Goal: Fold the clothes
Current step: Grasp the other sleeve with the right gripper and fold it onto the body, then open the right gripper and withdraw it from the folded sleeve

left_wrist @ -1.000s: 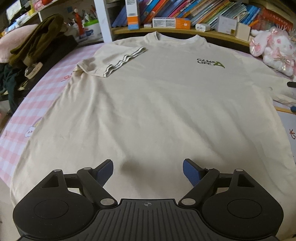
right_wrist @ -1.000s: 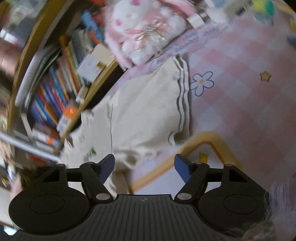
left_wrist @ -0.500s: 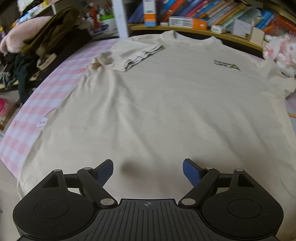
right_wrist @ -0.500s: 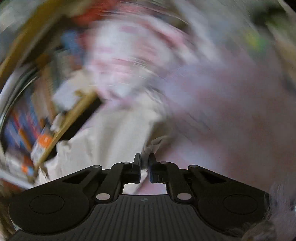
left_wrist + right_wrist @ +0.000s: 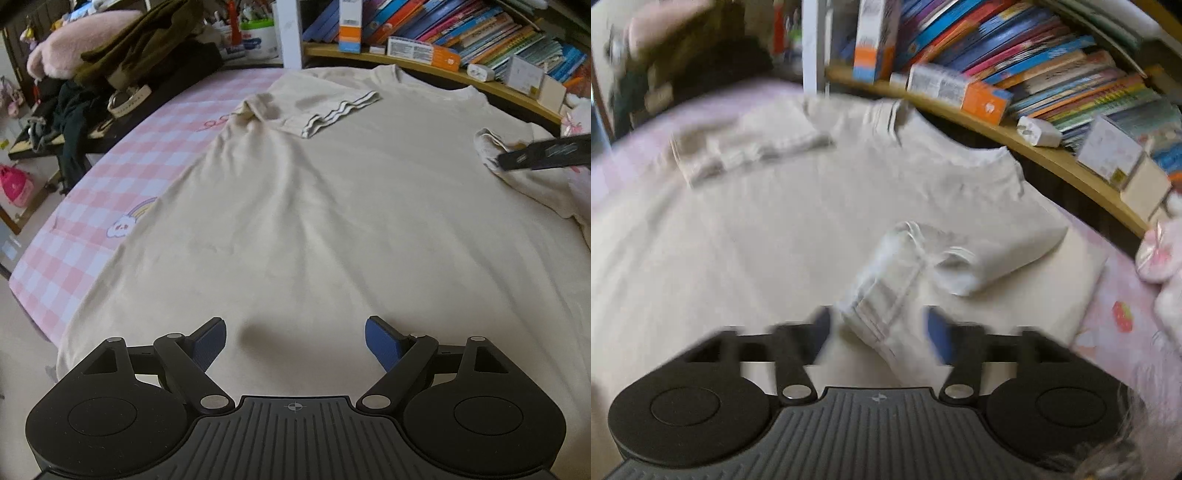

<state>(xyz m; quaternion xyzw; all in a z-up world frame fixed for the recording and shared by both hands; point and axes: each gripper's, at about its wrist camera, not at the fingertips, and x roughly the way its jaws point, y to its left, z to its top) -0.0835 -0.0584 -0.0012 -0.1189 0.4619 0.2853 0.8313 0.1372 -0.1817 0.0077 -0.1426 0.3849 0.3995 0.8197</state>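
Note:
A cream T-shirt point(image 5: 332, 221) lies front up and spread flat on a pink checked bedsheet point(image 5: 110, 192). Its left sleeve point(image 5: 325, 107), with striped trim, is folded in over the chest. My left gripper point(image 5: 295, 339) hovers open over the hem with nothing between its blue pads. The right sleeve point(image 5: 890, 288) lies bunched on the shirt's chest, in the gap of my right gripper point(image 5: 881, 321), whose jaws stand apart in a blurred frame. In the left wrist view the right gripper point(image 5: 543, 155) appears as a dark bar at the sleeve's crumpled end point(image 5: 487, 147).
A wooden shelf point(image 5: 424, 70) packed with books and boxes runs along the bed's far edge. Dark clothes and a pink cushion point(image 5: 92, 62) are piled at the far left. A white and pink plush toy point(image 5: 1160, 251) sits at the right edge.
My right gripper shut on the right sleeve, swung it in over the shirt and has now opened around it. My left gripper stayed open and turned a little leftward.

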